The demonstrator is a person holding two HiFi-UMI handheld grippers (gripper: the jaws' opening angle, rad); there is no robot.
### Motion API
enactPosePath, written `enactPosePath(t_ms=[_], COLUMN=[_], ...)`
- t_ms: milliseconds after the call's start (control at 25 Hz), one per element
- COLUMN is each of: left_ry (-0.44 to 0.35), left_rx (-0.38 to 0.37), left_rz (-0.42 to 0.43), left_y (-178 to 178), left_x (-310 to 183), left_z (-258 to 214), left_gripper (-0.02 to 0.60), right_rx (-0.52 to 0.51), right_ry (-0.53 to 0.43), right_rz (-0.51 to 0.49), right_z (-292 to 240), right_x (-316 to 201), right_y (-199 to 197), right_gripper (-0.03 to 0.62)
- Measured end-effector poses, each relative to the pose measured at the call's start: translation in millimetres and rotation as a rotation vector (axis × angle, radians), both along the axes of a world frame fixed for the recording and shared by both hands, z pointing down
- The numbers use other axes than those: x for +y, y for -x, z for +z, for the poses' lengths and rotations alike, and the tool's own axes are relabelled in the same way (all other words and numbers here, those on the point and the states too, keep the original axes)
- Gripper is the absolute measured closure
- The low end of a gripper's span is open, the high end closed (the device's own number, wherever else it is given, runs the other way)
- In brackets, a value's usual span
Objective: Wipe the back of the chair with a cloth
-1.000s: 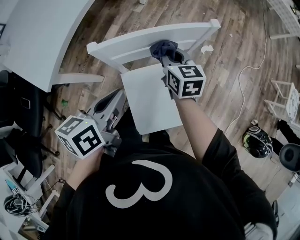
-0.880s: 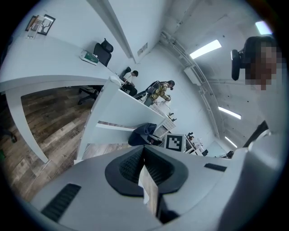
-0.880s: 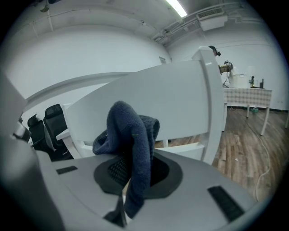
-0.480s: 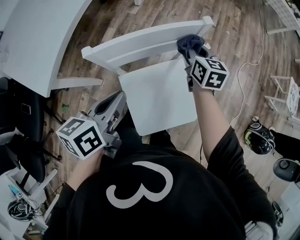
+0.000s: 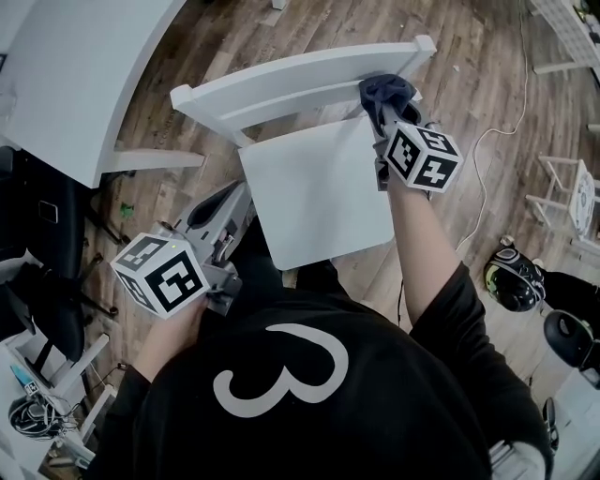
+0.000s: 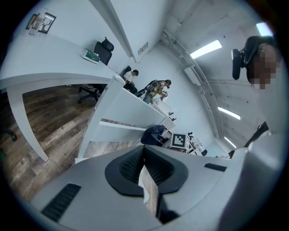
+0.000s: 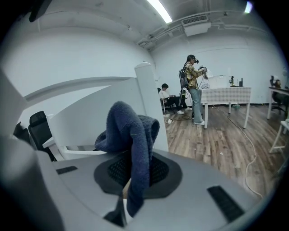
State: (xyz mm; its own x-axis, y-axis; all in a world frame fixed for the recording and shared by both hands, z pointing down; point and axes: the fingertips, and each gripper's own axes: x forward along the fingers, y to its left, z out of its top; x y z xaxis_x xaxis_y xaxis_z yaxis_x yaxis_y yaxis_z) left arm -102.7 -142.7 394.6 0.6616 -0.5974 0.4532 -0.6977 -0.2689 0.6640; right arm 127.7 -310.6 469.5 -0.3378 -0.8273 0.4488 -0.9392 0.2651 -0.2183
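Cloth [image 5: 384,90] pinched in rt hand-held gripper [image 5: 382,108], rt end of crosswise chair back [image 5: 281,81]

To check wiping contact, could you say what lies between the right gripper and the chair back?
The dark blue cloth, pinched in the right gripper and touching the chair back; the head view shows it.

Wood plank floor [image 5: 469,112], white cable [image 5: 487,206] trailing across it. Big white desk [image 5: 75,75] at upper left, black office chair [image 6: 103,50] behind it. White walls [image 7: 239,58], ceiling strip light [image 7: 159,10], ceiling vent unit [image 7: 195,26]. Far checked-top table [image 7: 223,94]; standing person [image 7: 194,85], seated person [image 7: 168,100].
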Motion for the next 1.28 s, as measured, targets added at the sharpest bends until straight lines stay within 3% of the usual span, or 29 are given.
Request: enactPosePath(t_ms=[200, 360, 520, 640, 960, 1280], left_ry=[0.003, 0.007, 0.012, 0.017, 0.037, 0.052], left_rx=[0.014, 0.020, 0.021, 0.020, 0.027, 0.034], left_rz=[-0.040, -0.073, -0.110, -0.136, -0.200, -0.223], left_y=[13.0, 25.6, 39.0, 45.6, 79.3, 89.8], left_x=[3.8, 6.7, 9.7, 11.5, 23.7, 23.3], left_z=[1.9, 2.9, 5.0, 9.0, 18.6, 24.7], left_gripper=[0.568, 0.568, 0.568, 0.568, 0.568, 0.569], right_rx=[-0.086, -0.136, -0.125, -0.105, -0.080, -0.048], right_ry=[0.012, 0.029, 0.047, 0.067, 0.097, 0.105], right_rz=[-0.096, -0.256, -0.425, -0.500, -0.542, -0.542], right_z=[-4.5, -6.6, 3.0, 17.7, 36.8, 47.9], right_x=[26.5, 52.6, 77.6, 88.2, 85.7, 70.9], right_y=[38.7, 100.7, 167.6, 198.7, 252.5, 268.7], right_gripper=[0.546, 0.546, 0.546, 0.546, 0.546, 0.546])
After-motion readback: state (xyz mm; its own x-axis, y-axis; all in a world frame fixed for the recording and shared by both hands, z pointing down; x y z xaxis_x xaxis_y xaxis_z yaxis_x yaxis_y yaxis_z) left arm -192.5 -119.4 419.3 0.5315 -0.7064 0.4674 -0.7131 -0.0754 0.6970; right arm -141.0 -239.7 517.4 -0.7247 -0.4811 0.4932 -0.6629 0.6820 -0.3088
